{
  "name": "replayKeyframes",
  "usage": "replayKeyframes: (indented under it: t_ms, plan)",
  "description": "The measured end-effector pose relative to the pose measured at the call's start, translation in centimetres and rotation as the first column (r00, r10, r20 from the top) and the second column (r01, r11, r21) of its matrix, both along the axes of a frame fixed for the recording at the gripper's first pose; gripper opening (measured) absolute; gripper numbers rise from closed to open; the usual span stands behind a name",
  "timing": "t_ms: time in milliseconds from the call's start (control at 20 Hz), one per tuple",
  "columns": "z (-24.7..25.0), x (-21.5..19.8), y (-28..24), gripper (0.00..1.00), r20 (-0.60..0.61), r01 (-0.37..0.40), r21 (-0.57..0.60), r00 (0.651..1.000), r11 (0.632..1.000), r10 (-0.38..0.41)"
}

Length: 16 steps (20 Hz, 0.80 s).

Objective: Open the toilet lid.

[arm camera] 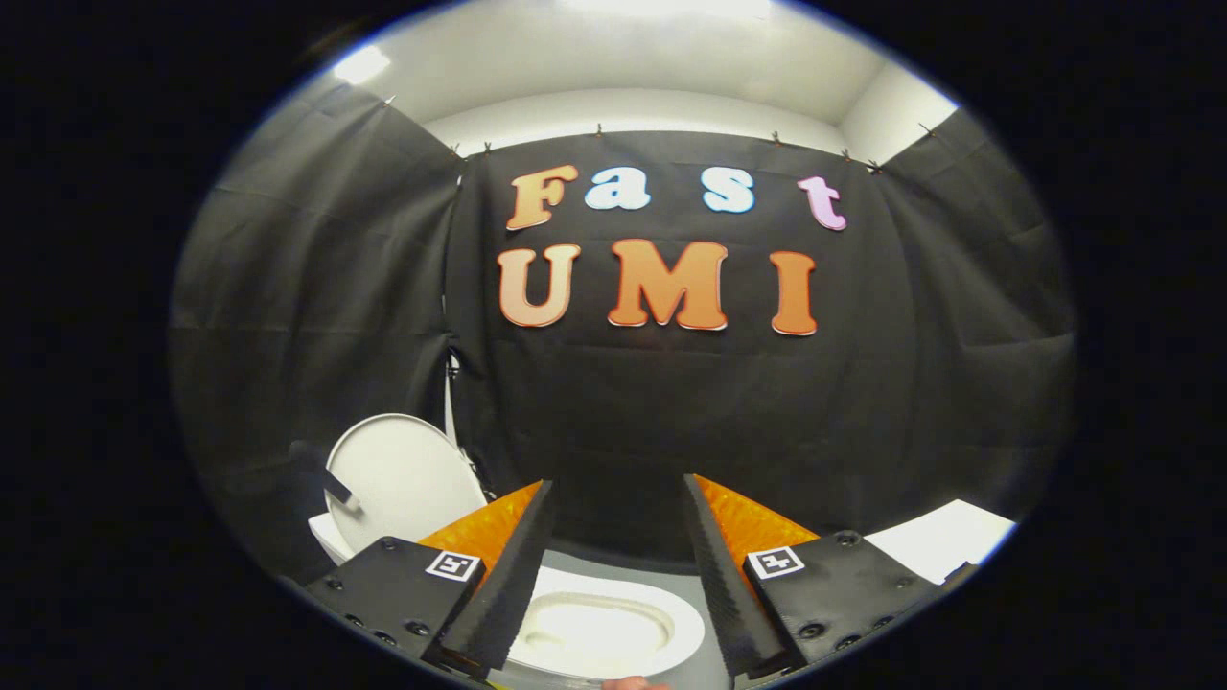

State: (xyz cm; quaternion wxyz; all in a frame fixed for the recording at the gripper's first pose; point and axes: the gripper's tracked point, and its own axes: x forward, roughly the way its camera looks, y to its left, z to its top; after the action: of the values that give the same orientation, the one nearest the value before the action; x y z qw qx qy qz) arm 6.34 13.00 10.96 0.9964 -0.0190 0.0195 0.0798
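The black cloth booth wall [671, 412] takes up most of the frame, hanging in folds from the upper left to the right side, with a white ceiling [623, 57] above it.

Low and left of centre stands the round white plastic toilet lid [403, 479], upright and leaning back toward the cloth, so it reads as already open. A small dark handle-like piece [340, 494] juts from its left face; what it is cannot be told. At the bottom centre lies the white oval toilet seat and bowl [599, 632], its opening bright and uncovered, showing between the fingers and just beyond them. A flat white surface [944, 537] sits at the lower right, well apart from the toilet.

The gripper [618, 498] points over the bowl with its two black ribbed fingers [508, 575] spread wide, orange backing behind each, and nothing between them. It touches neither lid nor seat.

By my judgement the task looks done. The risk from here is the lid dropping back: it seems to rest near vertical against soft cloth, so a knock from the left finger while pulling away could tip it forward onto the seat.
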Motion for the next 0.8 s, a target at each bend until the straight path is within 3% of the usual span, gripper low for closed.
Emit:
replayKeyframes:
  t_ms: [350, 650, 800]
  plan:
    - [-3.9, -2.4, -12.2, 0.86, 0.028, 0.153, 0.031, 0.988, 0.988, -0.154]
    - [-7.6, -3.7, -14.5, 0.86, 0.022, 0.163, -0.009, 0.986, 0.987, -0.163]
    - [-8.0, -4.4, -15.7, 0.86, 0.066, 0.209, 0.005, 0.976, 0.978, -0.209]
